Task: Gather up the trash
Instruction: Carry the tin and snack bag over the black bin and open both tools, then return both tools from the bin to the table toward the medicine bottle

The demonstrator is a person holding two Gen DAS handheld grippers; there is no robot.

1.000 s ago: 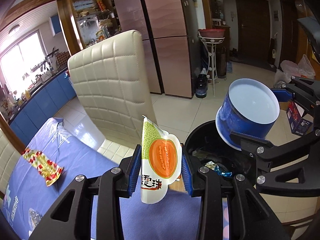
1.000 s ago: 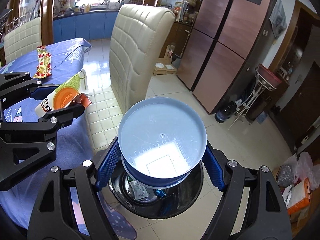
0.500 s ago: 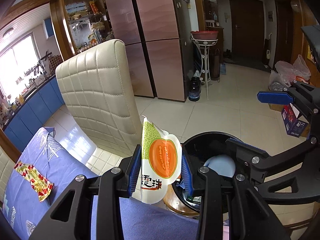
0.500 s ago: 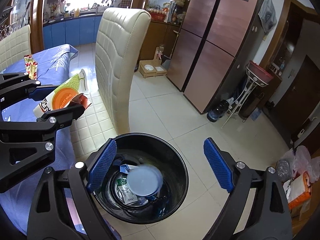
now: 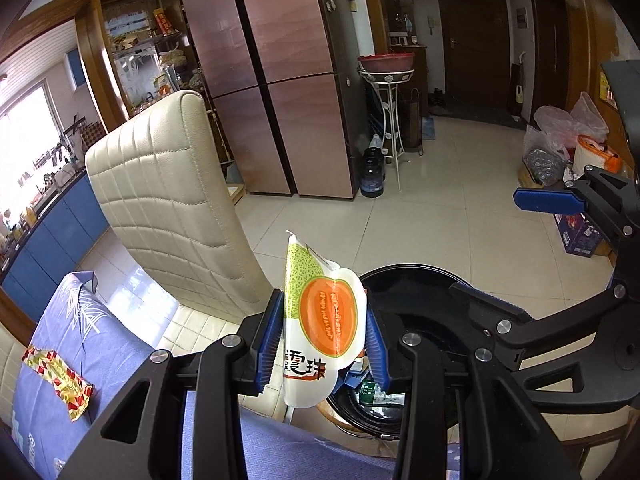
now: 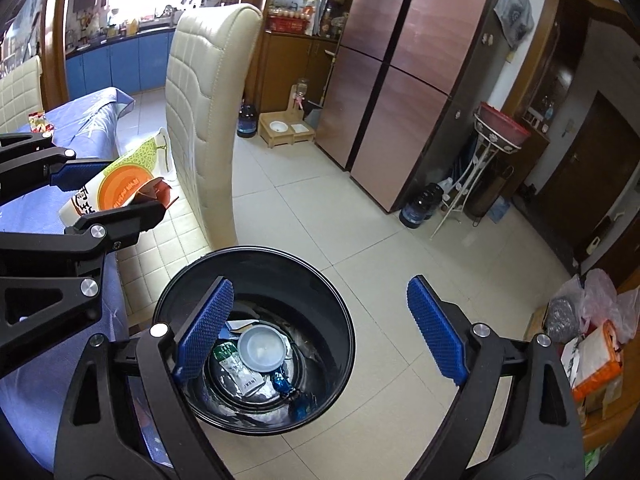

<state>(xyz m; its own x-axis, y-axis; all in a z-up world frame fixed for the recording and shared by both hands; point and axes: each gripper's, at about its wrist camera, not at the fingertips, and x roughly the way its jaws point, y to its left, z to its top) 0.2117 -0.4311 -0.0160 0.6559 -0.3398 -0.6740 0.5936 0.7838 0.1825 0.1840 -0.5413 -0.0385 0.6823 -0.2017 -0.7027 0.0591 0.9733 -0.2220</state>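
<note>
On the blue patterned tablecloth [image 5: 100,344] at far left, a red-and-yellow crinkled wrapper [image 5: 58,378] is yet to be collected. Your left gripper [image 5: 324,328] clamps the white melon-print snack pouch [image 5: 322,320] upright between its blue pads, just short of the round black trash bin [image 6: 340,312]. Your right gripper [image 6: 316,328] hangs over the bin with jaws wide and empty; the blue plastic cup [image 6: 262,348] lies inside among other scraps

Chair [image 5: 168,200], fridge [image 5: 280,80], basin stand [image 5: 386,120].
</note>
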